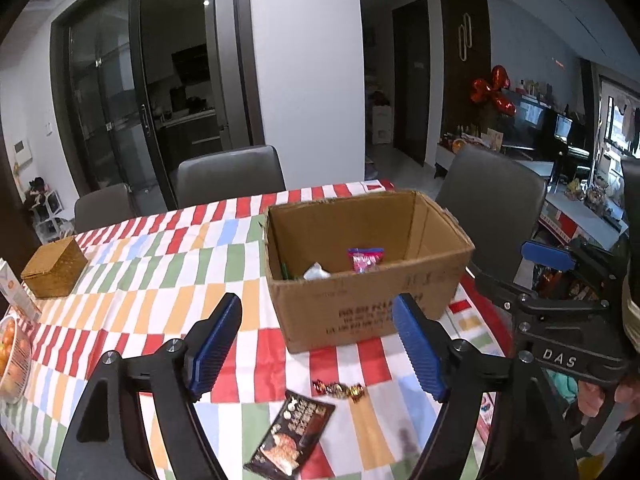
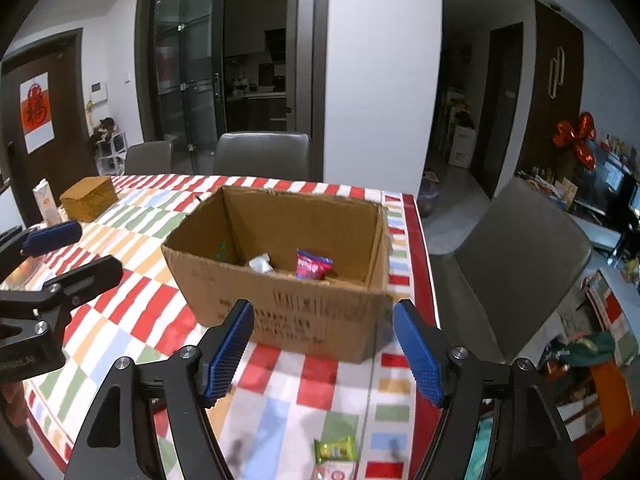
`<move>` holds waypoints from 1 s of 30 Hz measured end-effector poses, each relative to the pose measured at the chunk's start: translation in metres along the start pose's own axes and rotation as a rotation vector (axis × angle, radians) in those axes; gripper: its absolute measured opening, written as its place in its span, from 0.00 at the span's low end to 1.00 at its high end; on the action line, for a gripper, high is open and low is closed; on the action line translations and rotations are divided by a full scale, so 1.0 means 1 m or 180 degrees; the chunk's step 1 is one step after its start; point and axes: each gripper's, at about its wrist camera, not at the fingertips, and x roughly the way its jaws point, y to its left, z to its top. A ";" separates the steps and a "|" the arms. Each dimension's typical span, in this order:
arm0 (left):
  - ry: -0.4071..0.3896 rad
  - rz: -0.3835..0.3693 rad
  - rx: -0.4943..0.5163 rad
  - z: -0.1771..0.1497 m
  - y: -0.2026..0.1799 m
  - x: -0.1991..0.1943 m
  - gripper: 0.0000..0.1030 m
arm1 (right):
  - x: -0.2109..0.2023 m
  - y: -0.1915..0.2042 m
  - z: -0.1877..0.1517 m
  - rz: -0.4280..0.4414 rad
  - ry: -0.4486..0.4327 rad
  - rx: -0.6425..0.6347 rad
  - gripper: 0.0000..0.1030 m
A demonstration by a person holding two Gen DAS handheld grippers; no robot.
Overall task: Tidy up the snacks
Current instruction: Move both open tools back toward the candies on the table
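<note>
Dark glossy snack packet [image 1: 292,436] lies at 6 o'clock between fingers of left gripper [image 1: 316,344], jaws spread wide, nothing held. String of foil-wrapped candies [image 1: 340,390] just beyond it. Right gripper [image 2: 324,352] equally wide, empty, above small green wrapped snack [image 2: 335,449]. Open brown cardboard box [image 1: 360,312] at 12 o'clock, pink packet [image 1: 365,259] already inside. Risk: flat packet slipping from pads on slick checked tablecloth [image 1: 160,280]; candy string snagging box rim.

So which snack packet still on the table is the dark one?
The black packet below the left jaws; the green packet lies under the right jaws.
</note>
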 end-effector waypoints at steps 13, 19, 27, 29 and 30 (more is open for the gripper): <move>0.0343 -0.0081 -0.0064 -0.050 -0.016 0.015 0.77 | 0.008 -0.011 -0.057 0.0012 0.0375 0.0120 0.71; 0.0534 -0.0144 -0.0102 -0.073 -0.019 0.027 0.76 | 0.020 -0.010 -0.083 0.0044 0.0606 0.0142 0.71; 0.0773 -0.0220 -0.0164 -0.101 -0.023 0.045 0.76 | 0.037 -0.011 -0.109 0.0097 0.0902 0.0169 0.71; 0.0819 -0.0217 -0.0172 -0.106 -0.023 0.051 0.76 | 0.043 -0.011 -0.113 0.0099 0.0969 0.0147 0.71; 0.0832 -0.0220 -0.0171 -0.107 -0.023 0.053 0.75 | 0.045 -0.011 -0.114 0.0092 0.0995 0.0143 0.71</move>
